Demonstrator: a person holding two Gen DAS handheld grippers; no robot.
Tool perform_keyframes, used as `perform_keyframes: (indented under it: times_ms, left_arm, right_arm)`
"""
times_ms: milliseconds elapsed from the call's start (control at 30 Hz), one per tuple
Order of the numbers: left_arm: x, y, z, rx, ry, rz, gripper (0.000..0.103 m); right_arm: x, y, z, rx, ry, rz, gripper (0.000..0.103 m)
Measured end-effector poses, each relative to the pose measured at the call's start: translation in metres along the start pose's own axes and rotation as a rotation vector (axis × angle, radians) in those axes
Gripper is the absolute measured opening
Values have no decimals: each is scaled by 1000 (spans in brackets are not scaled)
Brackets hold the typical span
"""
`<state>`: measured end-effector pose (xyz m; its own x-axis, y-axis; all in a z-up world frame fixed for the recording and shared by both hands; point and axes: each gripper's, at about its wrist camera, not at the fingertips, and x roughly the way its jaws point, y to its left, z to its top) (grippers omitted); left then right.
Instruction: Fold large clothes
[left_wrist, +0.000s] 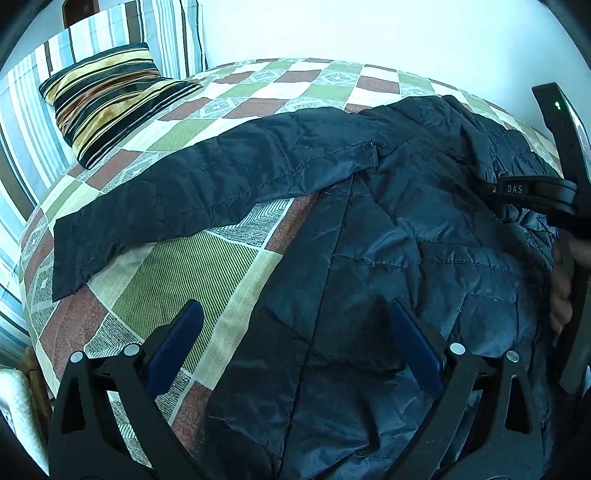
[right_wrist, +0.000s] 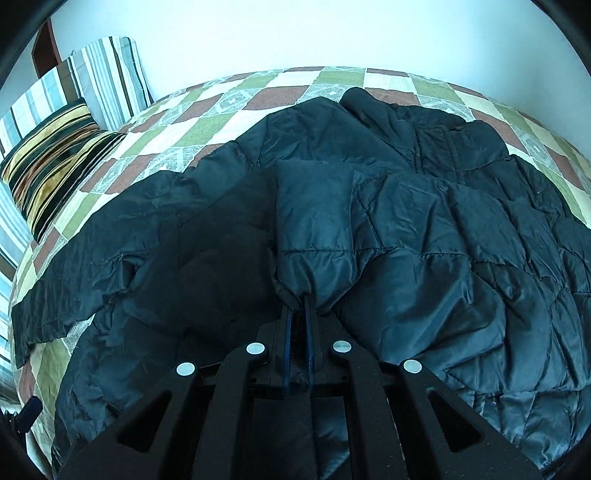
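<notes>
While the dark quilted jacket (right_wrist: 388, 229) lies spread across the checked bedspread (left_wrist: 192, 269) — one sleeve (left_wrist: 177, 199) reaching left — the right gripper (right_wrist: 298, 299) is clamped on a fold; the left gripper (left_wrist: 295, 314) hovers, jaws apart.

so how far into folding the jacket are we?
Early. Done: the dark quilted jacket lies on the checked bedspread. In hand: the right gripper is shut on a sleeve end over the body; the left gripper hangs open. Left: the other sleeve lies stretched out, body unfolded.
</notes>
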<state>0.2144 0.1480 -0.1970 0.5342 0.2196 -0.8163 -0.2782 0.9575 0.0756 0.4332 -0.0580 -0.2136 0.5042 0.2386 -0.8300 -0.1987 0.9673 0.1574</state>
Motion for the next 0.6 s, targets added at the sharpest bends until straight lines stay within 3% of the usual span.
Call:
perform_keyframes:
  times_ms: [100,233,300,433,600]
  left_arm:
    - [2,-1,-1,4,5,4,99]
    - [3,-1,-1,3,8,7,99]
    - [3,0,-1,1,10,6,99]
    - [3,1,-2,-3,12,4,99]
    - [3,1,-2,-5,15,8,99]
  right_arm:
    - [-10,0,1,14,-10,30,15]
    - [-52,-5,-4,34,-67,103,37]
    - [-80,-19,-8,44,-123,104,38]
    - [-103,-77,-9,112,-165,-36,38]
    - [-92,-180,-12,325,-138,-251,38]
